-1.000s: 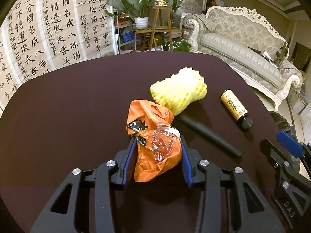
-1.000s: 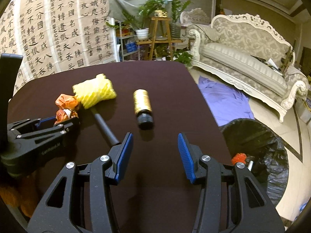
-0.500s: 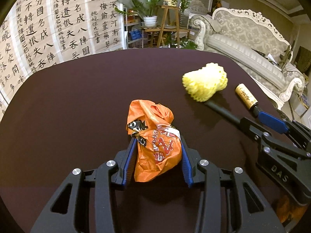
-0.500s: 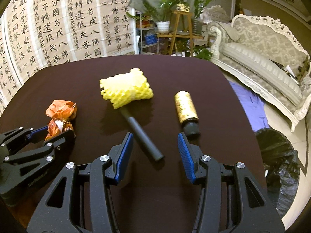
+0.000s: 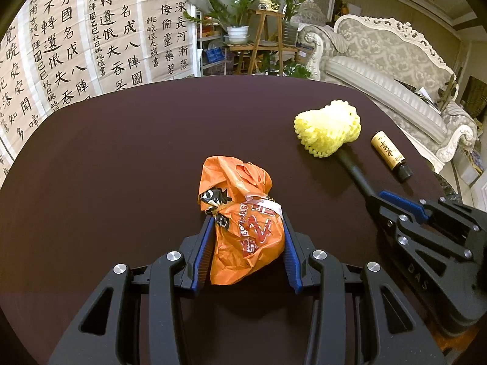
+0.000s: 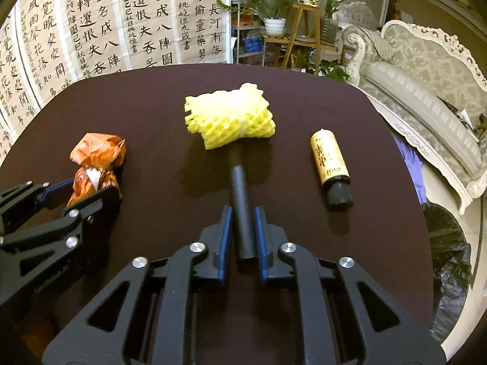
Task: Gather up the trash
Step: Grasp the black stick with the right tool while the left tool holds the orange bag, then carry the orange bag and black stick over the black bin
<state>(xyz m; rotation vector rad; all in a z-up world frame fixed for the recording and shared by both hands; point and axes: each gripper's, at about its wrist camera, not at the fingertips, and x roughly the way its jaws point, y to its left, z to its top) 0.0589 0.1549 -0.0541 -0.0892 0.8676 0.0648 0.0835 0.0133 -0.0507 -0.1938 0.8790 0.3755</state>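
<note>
Right wrist view alone shows us the black bin bag (image 6: 447,261) beside the dark oval table (image 6: 380,228) | right gripper (image 6: 242,228) clamps black cylindrical rod (image 6: 240,200) | left gripper (image 5: 247,243) clamps crumpled orange plastic bag (image 5: 243,225).

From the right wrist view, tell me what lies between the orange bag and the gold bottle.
The yellow foam net and the black tube sticking out of it lie between the orange bag and the gold bottle, clearest in the right wrist view.

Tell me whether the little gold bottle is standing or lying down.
Lying down: the bottle rests on its side on the table, black cap toward the camera.
</note>
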